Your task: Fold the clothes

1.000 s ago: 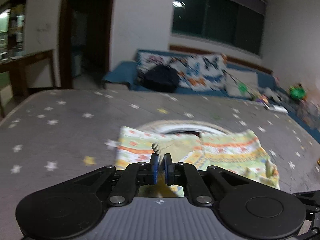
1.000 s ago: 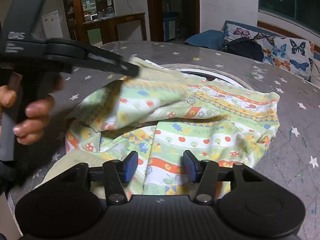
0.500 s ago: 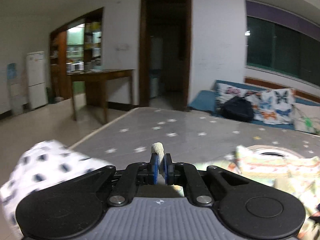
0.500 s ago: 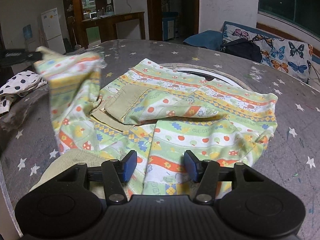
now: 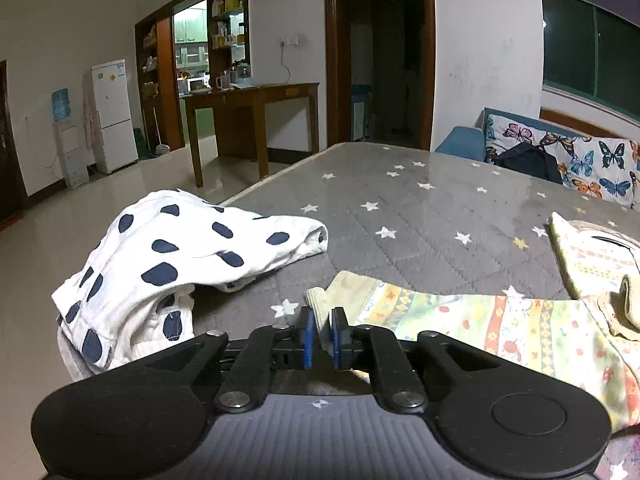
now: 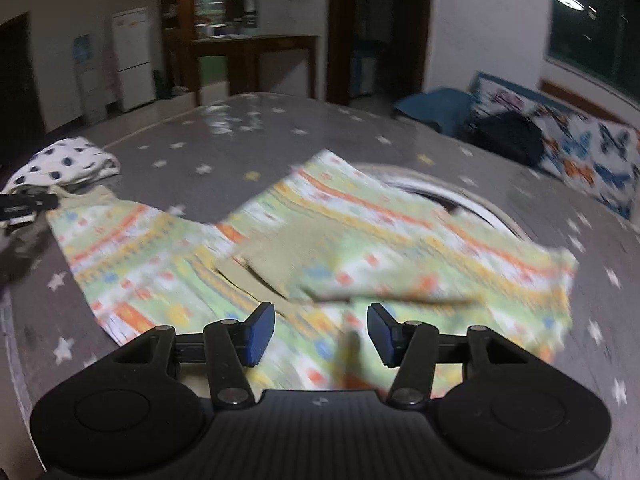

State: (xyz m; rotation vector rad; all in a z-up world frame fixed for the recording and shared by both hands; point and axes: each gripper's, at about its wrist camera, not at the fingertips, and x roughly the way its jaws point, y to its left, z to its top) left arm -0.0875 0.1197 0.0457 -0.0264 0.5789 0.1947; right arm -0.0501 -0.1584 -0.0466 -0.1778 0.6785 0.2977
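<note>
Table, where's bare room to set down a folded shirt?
The far stretch of the table, between the polka-dot garment and the patterned shirt, is bare. The near edge is crowded: the left gripper pinches the shirt's cuff beside the polka-dot garment.

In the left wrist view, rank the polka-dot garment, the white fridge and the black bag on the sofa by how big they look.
1. Polka-dot garment: largest by far, though it lies nearest the camera.
2. White fridge.
3. Black bag: about as big in the frame as the fridge, so their order is unsure.
</note>
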